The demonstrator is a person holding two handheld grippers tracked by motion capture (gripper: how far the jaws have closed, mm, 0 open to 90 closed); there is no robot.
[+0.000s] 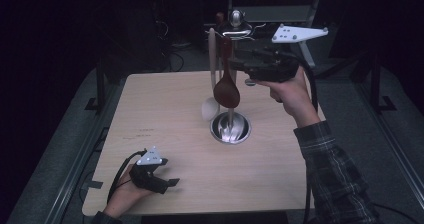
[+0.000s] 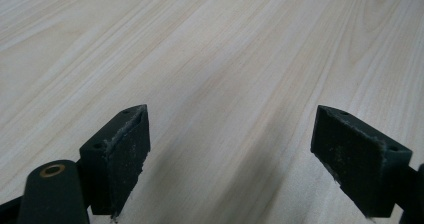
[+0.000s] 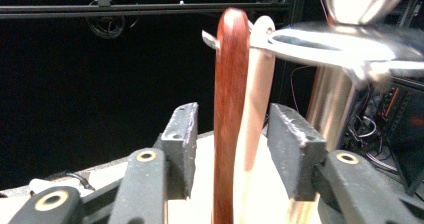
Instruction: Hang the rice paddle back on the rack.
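Two utensils hang from the metal rack (image 1: pixel 234 31) at 12 o'clock on the table (image 1: pixel 165 119): a dark red wooden spoon (image 1: pixel 226 89) and a pale spoon (image 1: pixel 212 69) just to its 9 o'clock side. Both bowls dangle above the rack's round steel base (image 1: pixel 230 127), presumably so drips fall there.

Right gripper (image 1: pixel 240 64) sits raised at hook level, at about 1 o'clock from the base. In the right gripper view the red handle (image 3: pixel 229 109) stands between the jaws with a gap on each side, pads not pressing. Judged: spoon now hung, grip let go.

Left gripper (image 1: pixel 167 181) rests at 7 o'clock near the table's front edge, jaws wide over bare wood, holding nothing; it appears parked clear of the work.
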